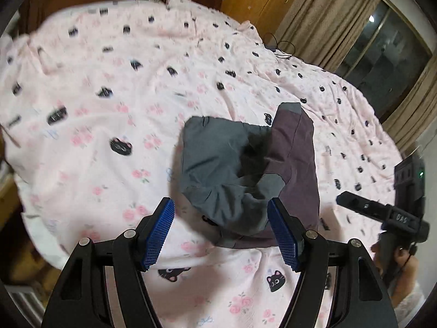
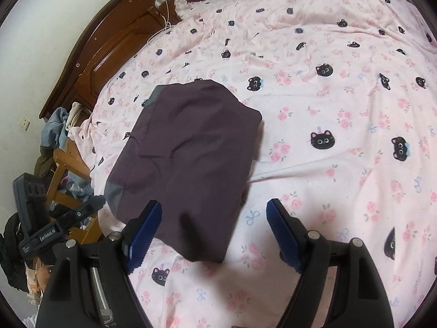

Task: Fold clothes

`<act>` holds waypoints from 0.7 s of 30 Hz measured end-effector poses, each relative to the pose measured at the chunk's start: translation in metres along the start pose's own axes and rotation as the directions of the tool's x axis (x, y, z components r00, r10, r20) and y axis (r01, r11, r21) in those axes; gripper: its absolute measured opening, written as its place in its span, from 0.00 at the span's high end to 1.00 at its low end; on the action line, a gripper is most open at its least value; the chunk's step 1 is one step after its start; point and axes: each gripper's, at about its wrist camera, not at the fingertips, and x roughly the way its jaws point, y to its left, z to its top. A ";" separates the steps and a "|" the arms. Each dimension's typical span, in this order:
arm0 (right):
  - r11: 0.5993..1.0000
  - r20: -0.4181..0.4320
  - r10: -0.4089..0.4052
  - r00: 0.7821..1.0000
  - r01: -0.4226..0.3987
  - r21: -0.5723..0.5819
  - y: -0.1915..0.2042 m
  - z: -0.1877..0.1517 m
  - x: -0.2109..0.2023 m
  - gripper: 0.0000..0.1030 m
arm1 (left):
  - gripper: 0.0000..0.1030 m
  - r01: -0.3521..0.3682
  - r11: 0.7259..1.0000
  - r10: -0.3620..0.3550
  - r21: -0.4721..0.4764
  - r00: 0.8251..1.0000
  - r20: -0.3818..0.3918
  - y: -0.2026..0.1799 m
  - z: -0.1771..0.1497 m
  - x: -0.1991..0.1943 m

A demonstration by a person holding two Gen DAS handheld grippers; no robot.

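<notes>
The left gripper [image 1: 221,235] has its fingers [image 1: 159,235] spread apart and empty, with the garment [image 1: 245,172] lying just ahead of them on the bed [image 1: 95,136]. The right gripper [image 2: 214,235] is likewise spread and empty; the garment [image 2: 188,158] lies ahead, reaching in between its fingers [image 2: 143,236] from the left.
</notes>
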 end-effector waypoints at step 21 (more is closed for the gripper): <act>0.981 0.104 -0.191 0.976 0.193 -0.009 0.055 -0.067 -0.072 0.21 | 0.36 -0.181 0.973 0.166 0.140 0.980 0.111 -0.074 -0.039 -0.064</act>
